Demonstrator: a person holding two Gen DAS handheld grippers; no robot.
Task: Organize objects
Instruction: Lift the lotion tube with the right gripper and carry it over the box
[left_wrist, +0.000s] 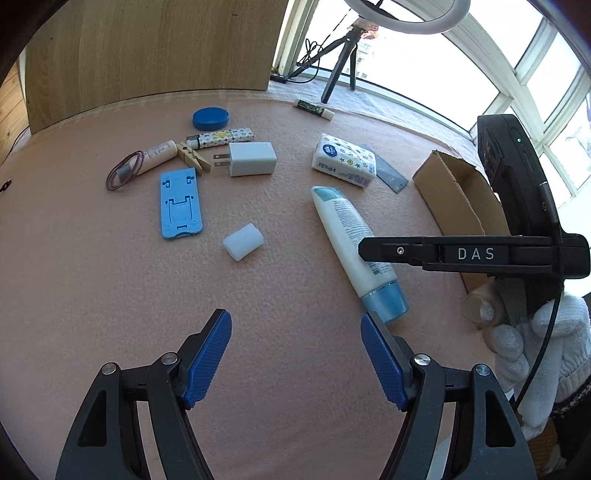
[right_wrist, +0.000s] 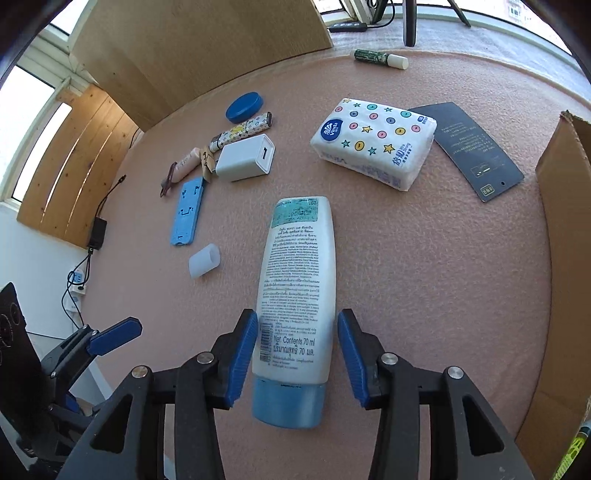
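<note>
Worktop (right_wrist: 424, 295): covered in pink felt-like cloth, items scattered on it.

1. Lotion tube (right_wrist: 297, 291), white with pale blue cap (right_wrist: 286, 404), lying flat at centre, cap toward the right wrist camera. Back label: dense small print, a barcode, "Net. Contents 70 ml", with a line in Thai script under it.
2. Tissue pack (right_wrist: 373, 142), white with stars and coloured dots; blue oval "Vinda" logo, Chinese characters along one end. Beyond the tube, apart from it.
3. Dark card (right_wrist: 467, 147), small print too fine to read, partly tucked under the tissue pack.
4. White USB charger (right_wrist: 245, 158); two plug prongs visible in the left wrist view.
5. Blue plastic phone stand (right_wrist: 187, 210), flat.
6. Small white translucent cap (right_wrist: 204, 260), near the tube.
7. Blue round lid (right_wrist: 244, 106); patterned lighter (right_wrist: 245, 129); wooden clothespin (left_wrist: 192, 156); green-and-white stick (right_wrist: 380, 59) at the far edge.
8. Cardboard box (right_wrist: 565, 258), open, at the right edge.

Right hand-held gripper (right_wrist: 297, 354): blue pads straddling the tube's lower body; left pad touching, right pad at its edge with a sliver of a gap, so a firm grip cannot be told. Side arm marked "DAS" in the left wrist view.

Left hand-held gripper (left_wrist: 296, 358): spread wide above bare cloth, empty.
</note>
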